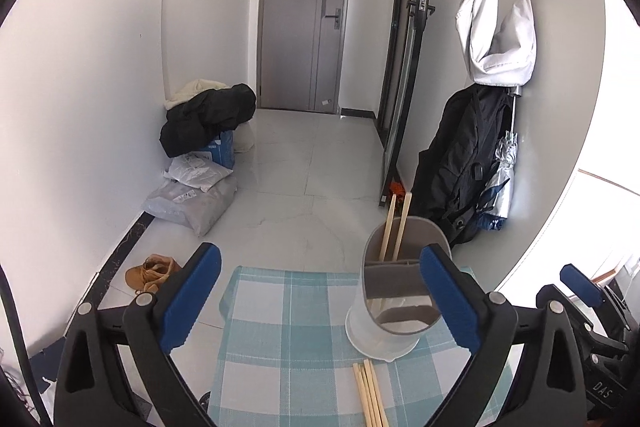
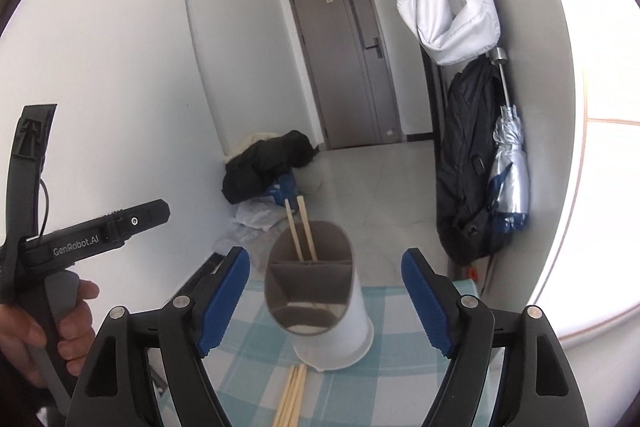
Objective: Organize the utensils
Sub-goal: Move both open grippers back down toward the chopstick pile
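Observation:
A white utensil holder (image 1: 384,331) with a grey divided insert stands on a blue checked placemat (image 1: 280,327). Two wooden chopsticks (image 1: 396,227) stand upright in its far compartment. Several loose chopsticks (image 1: 370,391) lie flat on the mat just in front of the holder. My left gripper (image 1: 320,259) is open and empty, with the holder near its right finger. In the right wrist view, my right gripper (image 2: 326,259) is open and empty too, with the holder (image 2: 336,323) between and beyond its fingers. The loose chopsticks (image 2: 292,395) lie below it.
A person's hand (image 2: 40,327) holds the left gripper's handle at the left. On the floor are a pile of clothes and bags (image 1: 208,123) and a brown shoe (image 1: 150,273). A black backpack (image 1: 464,163) and an umbrella (image 1: 500,179) hang at the right wall.

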`<action>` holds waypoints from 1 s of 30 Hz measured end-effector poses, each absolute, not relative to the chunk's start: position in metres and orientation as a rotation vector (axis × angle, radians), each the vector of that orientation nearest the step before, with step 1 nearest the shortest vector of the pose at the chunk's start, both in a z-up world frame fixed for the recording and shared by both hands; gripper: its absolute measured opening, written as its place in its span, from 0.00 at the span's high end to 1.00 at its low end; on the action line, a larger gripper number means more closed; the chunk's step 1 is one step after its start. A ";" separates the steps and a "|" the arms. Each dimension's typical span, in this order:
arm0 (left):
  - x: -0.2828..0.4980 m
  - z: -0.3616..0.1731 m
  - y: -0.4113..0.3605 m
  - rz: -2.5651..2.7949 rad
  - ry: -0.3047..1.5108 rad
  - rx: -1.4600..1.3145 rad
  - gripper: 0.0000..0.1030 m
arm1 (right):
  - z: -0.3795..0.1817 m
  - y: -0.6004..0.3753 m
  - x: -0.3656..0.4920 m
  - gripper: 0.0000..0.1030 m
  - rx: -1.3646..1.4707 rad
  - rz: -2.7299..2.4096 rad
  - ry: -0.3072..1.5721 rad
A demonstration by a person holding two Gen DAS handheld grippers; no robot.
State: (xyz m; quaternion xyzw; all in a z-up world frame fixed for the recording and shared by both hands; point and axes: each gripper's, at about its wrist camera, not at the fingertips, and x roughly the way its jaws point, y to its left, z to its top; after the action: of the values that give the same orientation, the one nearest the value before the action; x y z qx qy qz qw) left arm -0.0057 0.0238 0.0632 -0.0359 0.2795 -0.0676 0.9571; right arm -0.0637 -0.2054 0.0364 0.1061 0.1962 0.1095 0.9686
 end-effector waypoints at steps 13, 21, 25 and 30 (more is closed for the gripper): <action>-0.017 0.009 0.032 -0.101 0.653 -0.118 0.05 | -0.012 -0.184 -0.075 0.23 0.159 0.213 0.511; -0.006 -0.034 0.037 -0.102 0.779 -0.157 0.05 | -0.042 -0.176 -0.068 0.23 0.144 0.237 0.616; 0.000 -0.047 0.041 -0.103 0.854 -0.145 0.05 | -0.059 -0.167 -0.061 0.23 0.122 0.254 0.689; 0.011 -0.052 0.056 -0.086 0.901 -0.184 0.05 | -0.087 -0.152 -0.047 0.24 0.093 0.274 0.809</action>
State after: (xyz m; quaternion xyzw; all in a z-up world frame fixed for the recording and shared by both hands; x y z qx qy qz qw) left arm 0.0105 0.0555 -0.0524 -0.0885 0.4346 -0.0417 0.8953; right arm -0.0471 -0.1519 -0.0872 0.0453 0.3923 0.1327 0.9091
